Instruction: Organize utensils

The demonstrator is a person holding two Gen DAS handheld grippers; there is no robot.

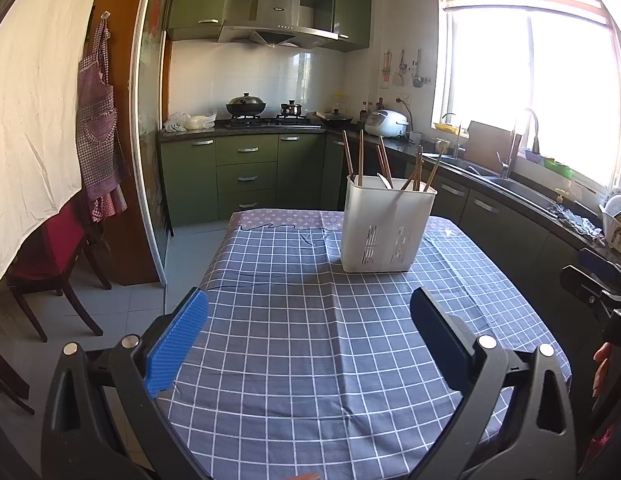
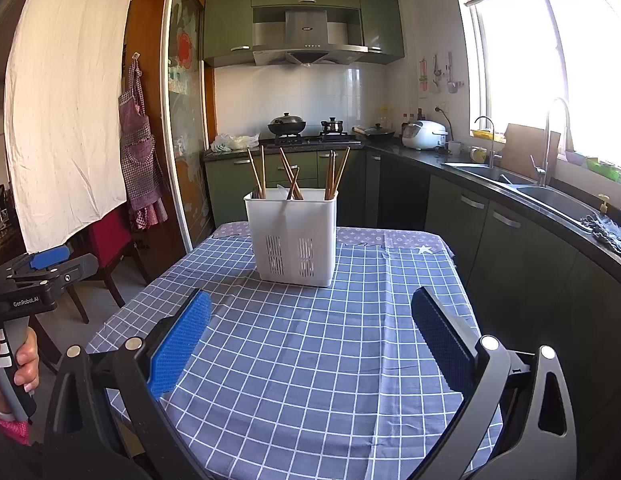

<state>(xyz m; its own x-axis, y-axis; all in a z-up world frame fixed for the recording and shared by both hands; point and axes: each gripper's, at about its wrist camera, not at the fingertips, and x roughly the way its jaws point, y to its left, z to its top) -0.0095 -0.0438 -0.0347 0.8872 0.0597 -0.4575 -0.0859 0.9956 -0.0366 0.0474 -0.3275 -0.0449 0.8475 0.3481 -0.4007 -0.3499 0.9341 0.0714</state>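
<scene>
Covering the table, a checked tablecloth (image 2: pixel 310 360) faces green cabinets (image 2: pixel 238 184).

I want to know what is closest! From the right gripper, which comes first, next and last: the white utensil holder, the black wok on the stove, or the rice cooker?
Seen in the right wrist view:
1. White utensil holder, on the table straight ahead.
2. Black wok and rice cooker, both on the far counter, wok left, cooker right; too close to call.

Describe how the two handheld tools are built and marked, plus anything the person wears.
Both are black frames with silver rivets and blue textured finger pads. The left tool and the right tool look alike. The right wrist view shows the left tool's white "GenRobot.AI" lettering, its grey handle and a pink cuff.
</scene>
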